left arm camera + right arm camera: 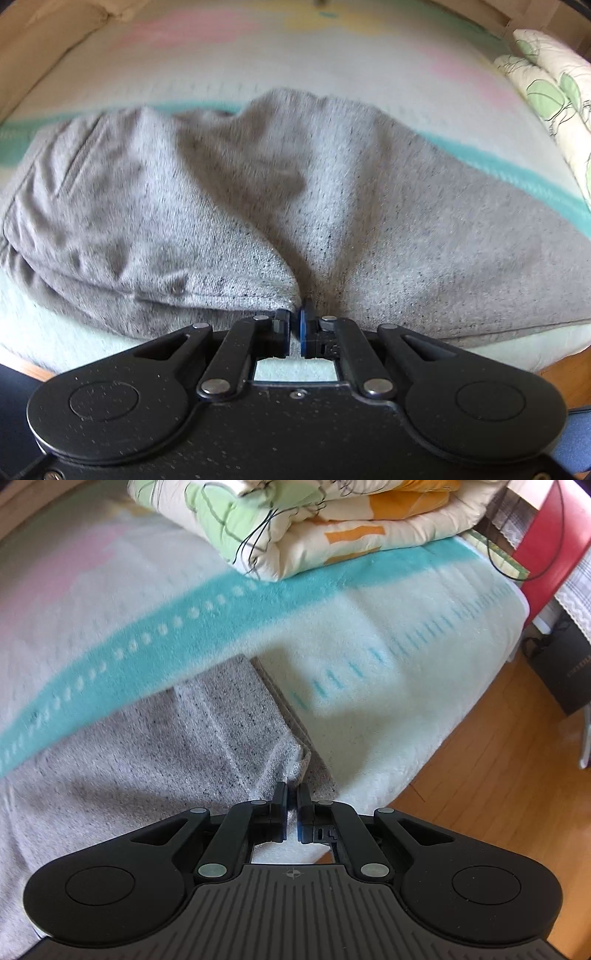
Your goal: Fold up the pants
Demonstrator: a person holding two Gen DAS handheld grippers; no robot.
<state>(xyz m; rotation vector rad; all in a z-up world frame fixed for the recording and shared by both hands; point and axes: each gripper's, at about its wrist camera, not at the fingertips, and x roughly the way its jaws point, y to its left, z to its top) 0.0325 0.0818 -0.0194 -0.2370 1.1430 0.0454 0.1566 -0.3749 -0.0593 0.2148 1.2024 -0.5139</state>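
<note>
Grey pants (229,206) are spread on the bed (332,62), long axis running left-right ahead of both hands. The near edge is clamped by the left hand-held gripper (294,325); the cuff end is pinched shut in the right hand-held gripper (292,801).
</note>
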